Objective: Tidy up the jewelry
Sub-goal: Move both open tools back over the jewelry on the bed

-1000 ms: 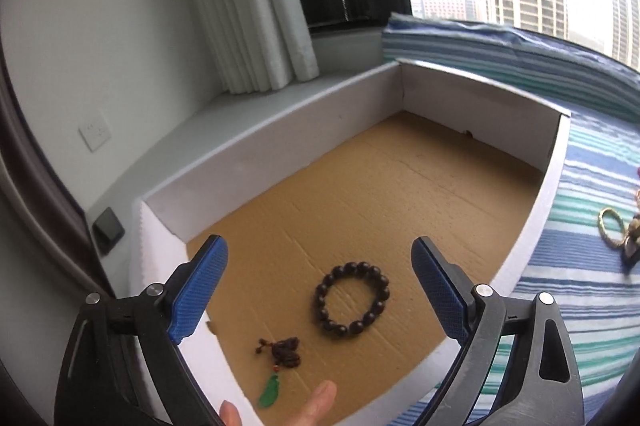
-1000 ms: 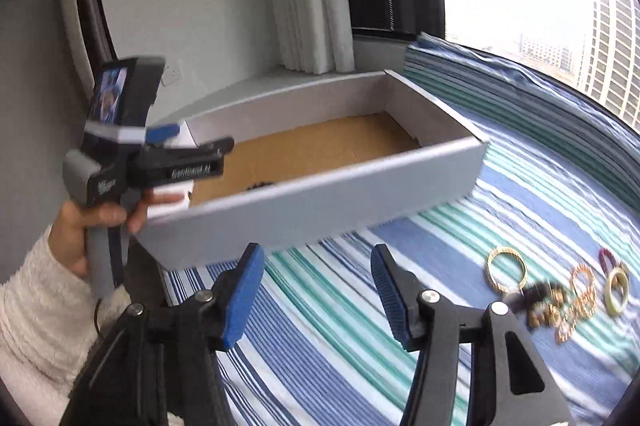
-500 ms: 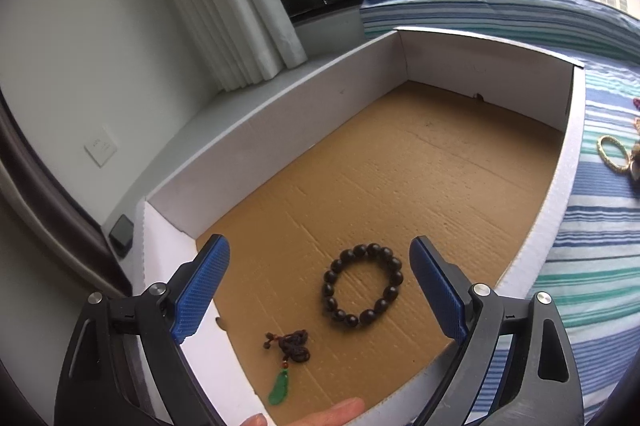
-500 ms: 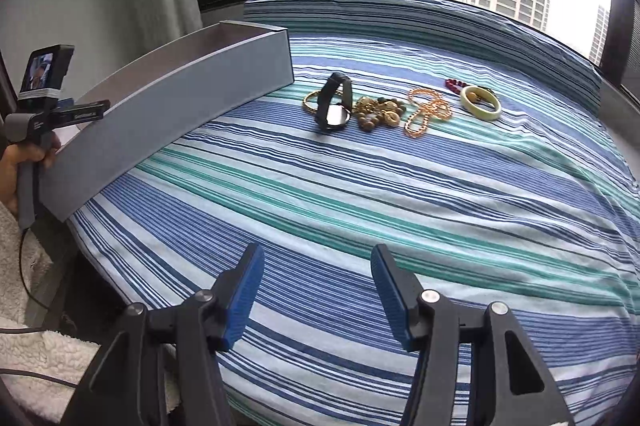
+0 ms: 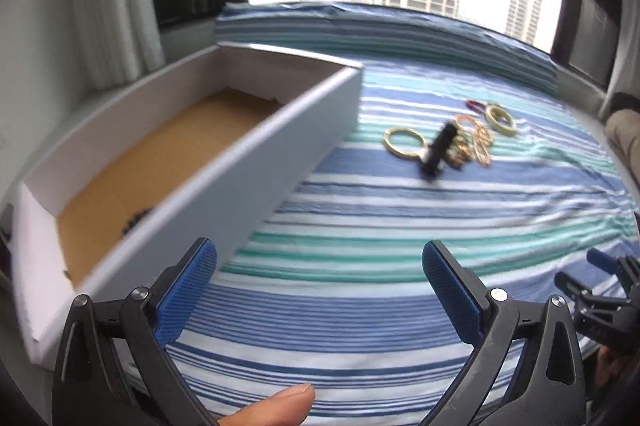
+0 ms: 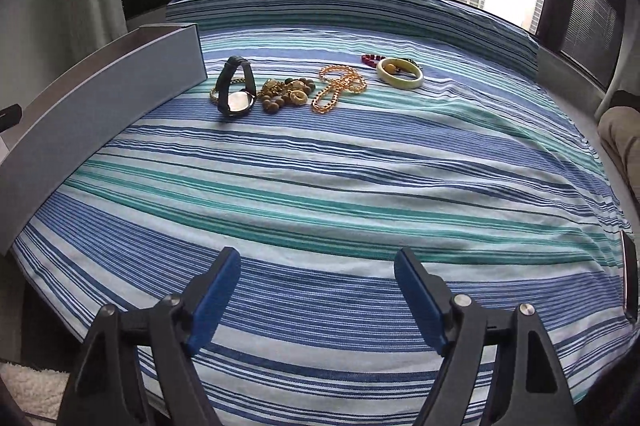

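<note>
Nearest, the left gripper (image 5: 320, 290) is held wide over bare striped cloth (image 5: 360, 306), its jaws having just been opening with nothing between them; a fingertip (image 5: 280, 404) shows at the bottom edge of its view. The right gripper (image 6: 318, 290) is likewise held empty above the cloth, its jaws having just been opening to a moderately wide gap, which is judged to be readiness for a pick rather than a grip. Between the grippers and the jewelry a broad stretch of cloth lies free, so a forward reach is unobstructed. To the left, the box (image 5: 248, 161) is set with its long wall along the cloth's edge (a few dark beads (image 5: 136, 220) are glimpsed on its cardboard floor), probably so that pieces can be carried sideways over the low rim. Farther off, the remaining pieces are clustered in a row: a watch (image 6: 236, 93) standing on its strap just beside the box corner, a gold ring (image 5: 402, 141) behind it, wooden beads (image 6: 286, 95), a gold chain (image 6: 340, 87), then a pale bangle (image 6: 400, 73) touching a red bracelet (image 6: 370, 59). The cluster is tight, so neighbours could be snagged.
</note>
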The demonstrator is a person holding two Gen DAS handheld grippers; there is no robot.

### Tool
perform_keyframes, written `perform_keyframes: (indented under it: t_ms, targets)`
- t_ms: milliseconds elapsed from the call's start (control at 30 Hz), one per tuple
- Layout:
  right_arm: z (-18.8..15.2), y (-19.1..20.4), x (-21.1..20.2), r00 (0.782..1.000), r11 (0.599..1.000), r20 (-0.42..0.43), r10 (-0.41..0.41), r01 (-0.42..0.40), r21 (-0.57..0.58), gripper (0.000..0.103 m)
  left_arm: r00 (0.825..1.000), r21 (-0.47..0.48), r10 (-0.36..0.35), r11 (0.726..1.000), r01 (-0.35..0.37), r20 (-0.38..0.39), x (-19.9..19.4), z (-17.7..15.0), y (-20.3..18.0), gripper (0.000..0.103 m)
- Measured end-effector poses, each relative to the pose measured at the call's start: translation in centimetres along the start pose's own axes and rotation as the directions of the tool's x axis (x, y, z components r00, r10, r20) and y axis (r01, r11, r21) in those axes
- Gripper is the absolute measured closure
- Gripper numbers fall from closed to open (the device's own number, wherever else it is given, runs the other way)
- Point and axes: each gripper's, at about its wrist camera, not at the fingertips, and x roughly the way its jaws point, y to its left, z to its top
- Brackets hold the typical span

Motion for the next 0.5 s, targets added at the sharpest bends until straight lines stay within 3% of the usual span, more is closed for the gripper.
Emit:
perform_keyframes:
  t_ms: [100,300,500]
  targets:
    - [-0.5,-0.6,0.0,0.999,0.999,0.0,-0.038,0.038,-0.006,0.022,0.997,0.037,-0.036,0.999,0.038,-0.064,2.3,-1.6,-2.8,0.001]
    - [-1.6,-1.8,0.7,0.996,0.996,-0.031,-0.086,0.087,0.009,0.022,0.988,0.081,-0.023,0.996,0.036,-0.151,5.8,-3.4,-5.5,0.0]
    - [-1.4,-1.7,1.9,0.995,0.996,-0.053,-0.09,0.091,0.011,0.022,0.988,0.092,0.02,0.996,-0.006,-0.153,6.6,-4.1,-5.7,0.0]
